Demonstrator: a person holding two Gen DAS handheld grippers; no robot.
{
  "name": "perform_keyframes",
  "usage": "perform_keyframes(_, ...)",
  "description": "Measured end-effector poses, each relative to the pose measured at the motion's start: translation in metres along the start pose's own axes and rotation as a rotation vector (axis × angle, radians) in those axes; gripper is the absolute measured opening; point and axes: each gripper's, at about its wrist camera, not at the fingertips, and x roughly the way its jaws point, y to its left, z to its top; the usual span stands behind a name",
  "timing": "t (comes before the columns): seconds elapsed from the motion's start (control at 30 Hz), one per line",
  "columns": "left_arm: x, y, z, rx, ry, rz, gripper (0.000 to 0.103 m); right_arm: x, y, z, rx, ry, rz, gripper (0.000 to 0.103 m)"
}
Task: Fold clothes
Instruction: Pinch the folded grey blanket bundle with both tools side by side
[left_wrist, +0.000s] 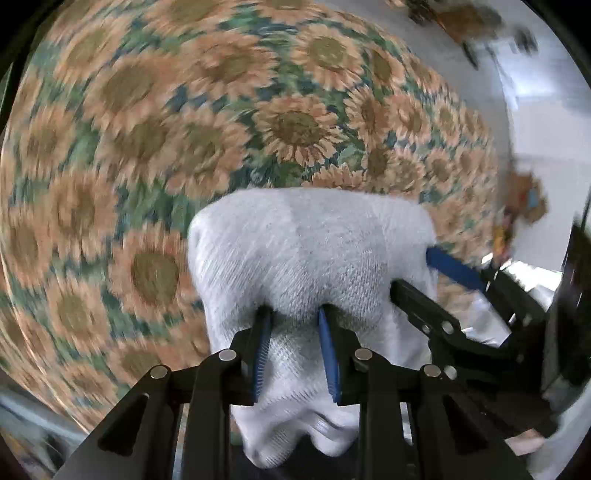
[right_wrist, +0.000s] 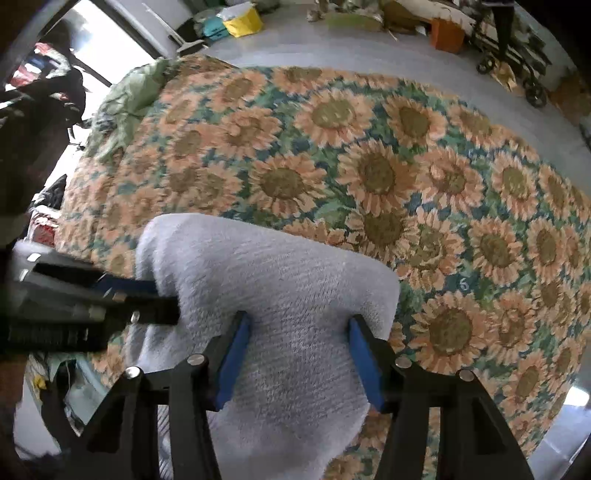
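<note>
Tongs first: the left tongs (left_wrist: 295, 314) pinch a bunched white knitted cloth (left_wrist: 310, 251); the right tongs (right_wrist: 299, 325) clamp the same cloth's other end, lifted over the sunflower-patterned bedspread (right_wrist: 369, 166), grey floor (right_wrist: 332, 40) beyond.

Left wrist view is smeared, so the sunflower blanket (left_wrist: 295, 129) is mush toward the edges. The white knit garment (left_wrist: 306, 258) hides both grippers' fingertips in its folds and runs off the bottom edge. Room clutter (right_wrist: 424, 22) behind is too small to identify.
</note>
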Motion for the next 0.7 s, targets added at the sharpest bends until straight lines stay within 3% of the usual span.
perform_keyframes(0.03, -0.011, 0.007, -0.002, -0.030, -0.004, -0.024, 0.028, -0.011, 0.001, -0.004, 0.001, -0.016, 0.009, 0.057)
perform_keyframes(0.13, -0.031, 0.007, -0.028, -0.001, -0.040, 0.063, 0.028, -0.029, 0.023, -0.026, -0.047, -0.004, 0.069, 0.055)
perform_keyframes(0.23, -0.019, 0.018, -0.040, -0.001, 0.025, -0.002, 0.028, -0.018, 0.046, -0.050, -0.091, 0.058, 0.112, 0.049)
perform_keyframes(0.37, 0.028, 0.028, -0.030, -0.009, 0.043, 0.118, 0.031, 0.034, 0.056, -0.062, -0.138, 0.131, 0.004, 0.048)
perform_keyframes(0.43, 0.033, 0.035, -0.027, -0.049, 0.037, 0.097, 0.031, 0.041, 0.058, -0.060, -0.150, 0.139, -0.009, 0.050)
perform_keyframes(0.5, 0.029, 0.038, -0.026, -0.029, 0.039, 0.082, 0.031, 0.037, 0.056, -0.059, -0.146, 0.139, 0.004, 0.052)
perform_keyframes(0.6, 0.012, 0.049, -0.043, 0.024, 0.011, -0.005, 0.032, 0.016, 0.044, -0.064, -0.093, 0.117, 0.071, 0.055)
perform_keyframes(0.67, 0.005, 0.060, -0.065, 0.076, 0.008, -0.014, 0.052, -0.003, 0.028, -0.079, -0.026, 0.087, 0.093, 0.069)
perform_keyframes(0.7, 0.002, 0.066, -0.077, 0.102, 0.008, -0.016, 0.071, -0.007, 0.020, -0.090, -0.001, 0.087, 0.096, 0.075)
